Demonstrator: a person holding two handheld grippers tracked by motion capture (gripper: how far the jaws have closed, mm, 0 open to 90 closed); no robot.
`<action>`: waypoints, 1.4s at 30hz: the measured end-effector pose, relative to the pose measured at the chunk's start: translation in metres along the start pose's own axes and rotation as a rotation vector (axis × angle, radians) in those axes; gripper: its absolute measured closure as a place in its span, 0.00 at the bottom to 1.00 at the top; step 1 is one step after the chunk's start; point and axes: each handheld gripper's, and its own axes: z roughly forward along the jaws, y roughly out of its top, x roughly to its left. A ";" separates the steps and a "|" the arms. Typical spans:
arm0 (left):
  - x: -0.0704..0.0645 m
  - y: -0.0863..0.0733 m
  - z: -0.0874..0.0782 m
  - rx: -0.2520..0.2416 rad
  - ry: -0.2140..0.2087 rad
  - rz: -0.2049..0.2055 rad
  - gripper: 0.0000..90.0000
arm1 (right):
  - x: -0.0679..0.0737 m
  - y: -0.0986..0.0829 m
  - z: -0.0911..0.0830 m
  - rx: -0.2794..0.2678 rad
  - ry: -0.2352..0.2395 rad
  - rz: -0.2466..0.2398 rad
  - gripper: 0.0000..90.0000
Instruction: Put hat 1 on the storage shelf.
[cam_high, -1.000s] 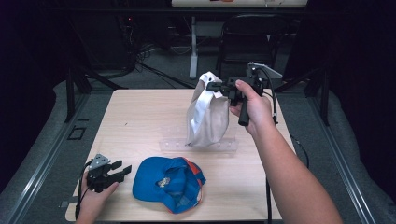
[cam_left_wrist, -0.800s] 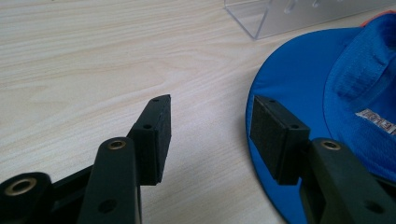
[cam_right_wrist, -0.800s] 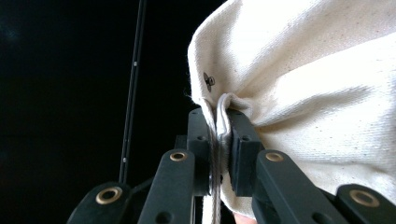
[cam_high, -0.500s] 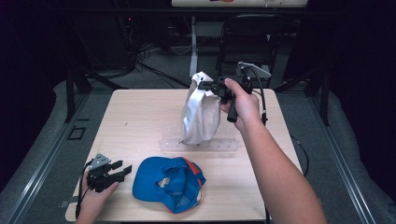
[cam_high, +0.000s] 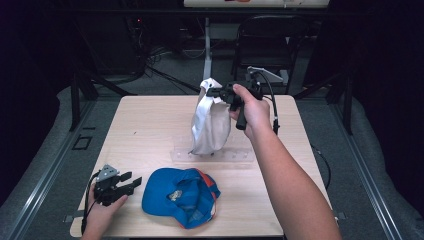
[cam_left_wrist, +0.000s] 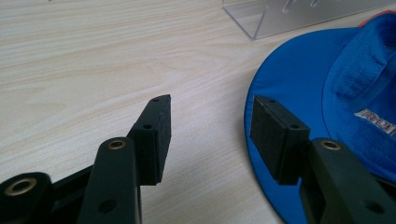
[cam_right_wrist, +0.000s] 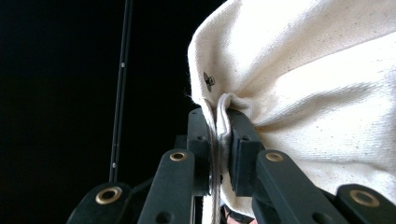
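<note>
right tool clenches white cap by its top edge; cap hangs long axis vertical over bench; left tool released.

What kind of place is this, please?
Probably a lab or studio set up for recording, not a home: a bare wooden table on dark flooring, loose cables behind it, and a clear acrylic stand for the caps.

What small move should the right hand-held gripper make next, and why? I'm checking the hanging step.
Probably lower it slightly: the right hand-held gripper pinches the white cap by its edge, hanging over the clear stand.
</note>
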 end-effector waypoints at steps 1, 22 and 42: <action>0.000 0.000 0.001 -0.007 0.002 0.000 0.54 | -0.001 0.000 0.003 -0.003 0.001 -0.001 0.91; -0.037 0.032 -0.006 -0.083 -0.057 0.099 0.54 | 0.001 0.000 0.018 -0.011 0.000 -0.003 0.91; -0.102 0.098 0.037 -0.103 -0.115 0.235 0.59 | 0.004 -0.002 0.031 0.002 0.016 -0.014 0.90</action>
